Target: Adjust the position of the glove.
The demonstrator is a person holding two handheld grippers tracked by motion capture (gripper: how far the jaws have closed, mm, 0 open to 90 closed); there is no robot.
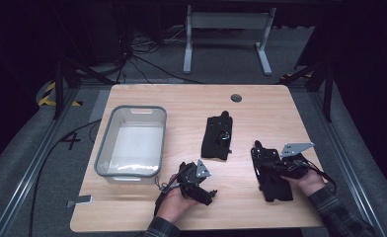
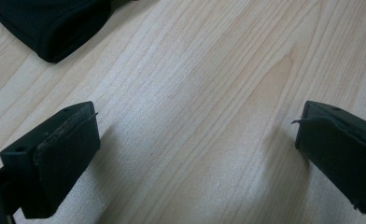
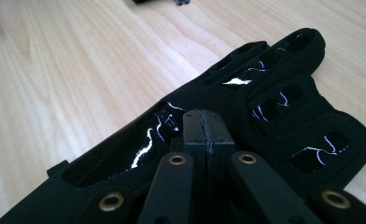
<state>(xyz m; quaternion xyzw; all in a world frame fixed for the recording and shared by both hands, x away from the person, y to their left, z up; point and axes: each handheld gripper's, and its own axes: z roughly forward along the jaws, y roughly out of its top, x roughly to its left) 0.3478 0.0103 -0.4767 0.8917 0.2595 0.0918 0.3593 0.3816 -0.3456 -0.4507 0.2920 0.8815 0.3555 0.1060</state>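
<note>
Right gripper (image 1: 273, 169) sits over the near glove (image 1: 269, 173) at the right front of the surface (image 1: 181, 98). In the right gripper view its jaws are pressed fully together, tips down on the black glove's (image 3: 246, 107) back; I can't tell if any fabric is pinched between them. That glove lies flat, fingers pointing away from me, glossy markings along the fingers and the back. Left gripper (image 1: 209, 195) is at the front centre, low over bare wood, holding nothing: in the left gripper view its jaws stand wide apart with plain surface (image 2: 195, 93) between them, and a black fabric edge (image 2: 50, 23) shows at top left, well apart from the jaws. Second glove (image 1: 217, 137) lies mid-surface, between the bin and the near glove, touching neither. Grey plastic bin (image 1: 102, 143) stands at the left side, just beside the left gripper's hand (image 1: 174, 205). Right hand (image 1: 310, 182) comes in from the lower right, plaid sleeve (image 1: 337, 210) behind it.
</note>
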